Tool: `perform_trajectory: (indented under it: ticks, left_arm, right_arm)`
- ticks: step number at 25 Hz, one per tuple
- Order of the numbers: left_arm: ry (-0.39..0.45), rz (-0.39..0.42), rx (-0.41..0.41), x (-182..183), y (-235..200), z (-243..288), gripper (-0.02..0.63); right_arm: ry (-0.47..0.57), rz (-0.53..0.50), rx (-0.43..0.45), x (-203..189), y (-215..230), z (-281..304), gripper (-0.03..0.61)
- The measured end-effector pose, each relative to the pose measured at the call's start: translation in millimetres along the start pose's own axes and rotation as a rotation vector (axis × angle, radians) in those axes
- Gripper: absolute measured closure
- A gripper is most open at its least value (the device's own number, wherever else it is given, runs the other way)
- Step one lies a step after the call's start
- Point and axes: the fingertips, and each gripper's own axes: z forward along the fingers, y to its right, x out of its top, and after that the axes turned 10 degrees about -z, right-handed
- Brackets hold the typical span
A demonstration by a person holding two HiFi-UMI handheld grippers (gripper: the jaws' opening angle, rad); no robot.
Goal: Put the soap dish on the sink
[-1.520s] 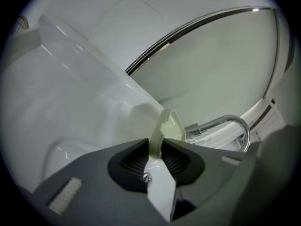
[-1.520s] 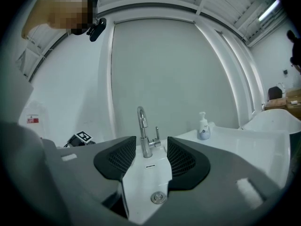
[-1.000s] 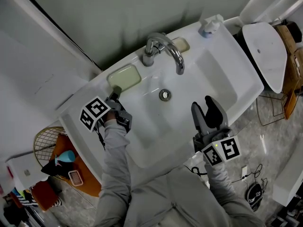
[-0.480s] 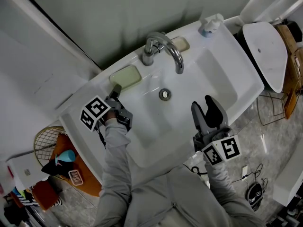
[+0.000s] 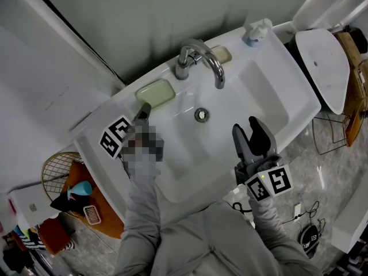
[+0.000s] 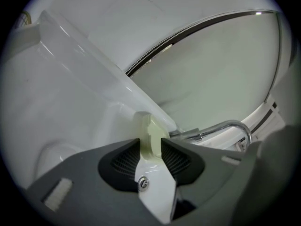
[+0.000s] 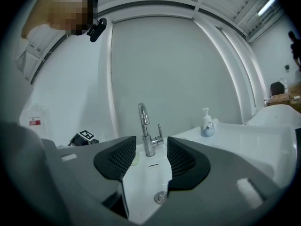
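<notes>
The pale green soap dish [image 5: 156, 92] lies on the white sink's [image 5: 290, 82] back ledge, left of the chrome faucet [image 5: 202, 61]. My left gripper [image 5: 142, 110] is shut on the dish's near rim. In the left gripper view both pads clamp the green rim [image 6: 151, 134] at my left gripper [image 6: 150, 155]. My right gripper [image 5: 253, 133] hovers over the basin's front right edge, open and empty. In the right gripper view, my right gripper [image 7: 150, 161] points at the faucet [image 7: 145, 126].
A soap dispenser [image 5: 255, 30] stands at the sink's back right corner, a small beige soap [image 5: 221, 54] right of the faucet. The drain [image 5: 201, 115] sits mid-basin. A toilet [image 5: 322, 68] is to the right, a wire basket [image 5: 56, 174] and clutter to the lower left.
</notes>
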Motion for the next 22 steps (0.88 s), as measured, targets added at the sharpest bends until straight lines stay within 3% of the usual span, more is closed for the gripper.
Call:
perform_trajectory:
  ticks: [11,22]
  left_arm:
    - [0.018,0.138,0.075,7,-2,-16,0.463]
    - [0.049,0.254,-0.003,9,33,-38,0.437]
  right_arm:
    - [0.015,-0.003,0.012,4,-8,-3,0.39]
    - [0.04,-0.019,0.016,14,-15,-9,0.39]
